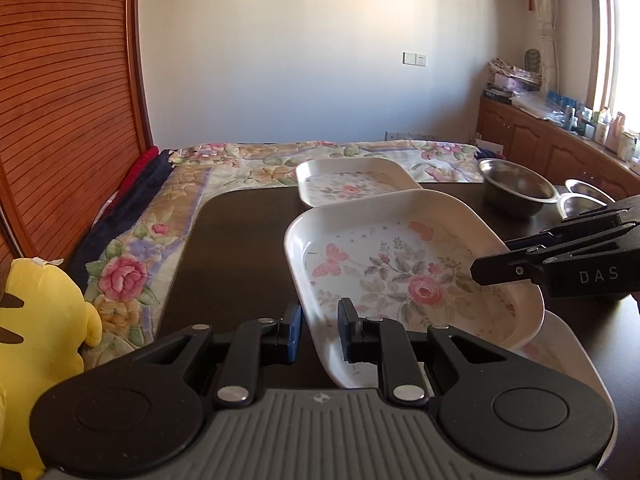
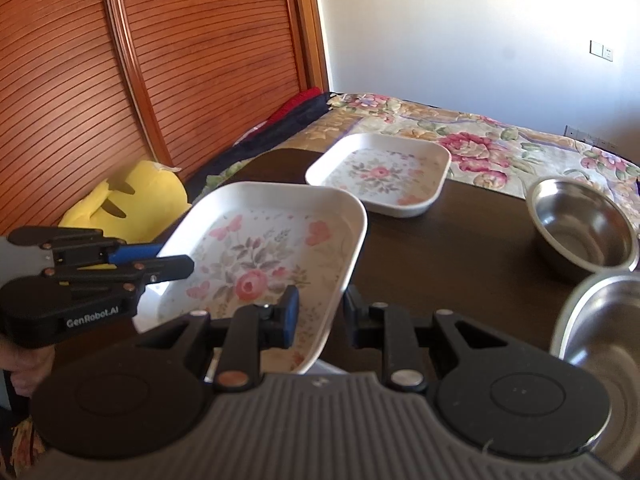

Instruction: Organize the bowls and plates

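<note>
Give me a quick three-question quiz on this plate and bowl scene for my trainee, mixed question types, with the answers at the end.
1. True or false: the near floral plate lies flat on the dark table.
2. How many steel bowls stand on the table?
3. Which grips the near floral plate's rim? A: only the left gripper. B: only the right gripper. C: both.

Key:
1. False. It is raised and tilted.
2. Two.
3. C.
</note>
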Available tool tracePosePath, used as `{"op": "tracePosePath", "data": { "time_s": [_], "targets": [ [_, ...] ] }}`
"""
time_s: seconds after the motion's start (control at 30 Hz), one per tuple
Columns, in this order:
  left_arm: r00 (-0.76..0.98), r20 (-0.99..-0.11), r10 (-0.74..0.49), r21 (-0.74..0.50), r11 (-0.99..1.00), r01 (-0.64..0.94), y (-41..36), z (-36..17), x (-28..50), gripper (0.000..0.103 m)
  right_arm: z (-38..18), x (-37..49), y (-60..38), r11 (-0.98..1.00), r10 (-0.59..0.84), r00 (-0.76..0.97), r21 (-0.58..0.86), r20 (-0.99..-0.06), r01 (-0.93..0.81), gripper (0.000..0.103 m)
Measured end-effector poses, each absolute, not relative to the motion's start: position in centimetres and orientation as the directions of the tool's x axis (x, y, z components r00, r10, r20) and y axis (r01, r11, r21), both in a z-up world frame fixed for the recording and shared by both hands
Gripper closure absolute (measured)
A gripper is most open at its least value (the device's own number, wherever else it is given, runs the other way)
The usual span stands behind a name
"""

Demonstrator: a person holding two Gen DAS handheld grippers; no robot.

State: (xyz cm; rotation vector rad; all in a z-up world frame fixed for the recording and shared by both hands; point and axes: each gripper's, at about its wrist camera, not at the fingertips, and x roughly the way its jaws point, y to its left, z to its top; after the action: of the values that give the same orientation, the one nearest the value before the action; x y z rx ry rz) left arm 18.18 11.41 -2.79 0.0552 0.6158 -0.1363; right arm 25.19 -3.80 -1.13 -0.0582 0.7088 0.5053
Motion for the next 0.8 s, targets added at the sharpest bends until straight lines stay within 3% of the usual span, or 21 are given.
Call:
{"op": "tracePosePath", "data": {
  "time_s": [0.8],
  "targets": [
    [0.805, -0.573, -0.151, 0.025, 0.979, 0.201, 6.8, -2.5, 12.4, 0.082, -1.6, 18.6, -7.9, 0.902, 0.398, 0.685, 0.126, -0.610, -0.412, 0.077]
  ]
}}
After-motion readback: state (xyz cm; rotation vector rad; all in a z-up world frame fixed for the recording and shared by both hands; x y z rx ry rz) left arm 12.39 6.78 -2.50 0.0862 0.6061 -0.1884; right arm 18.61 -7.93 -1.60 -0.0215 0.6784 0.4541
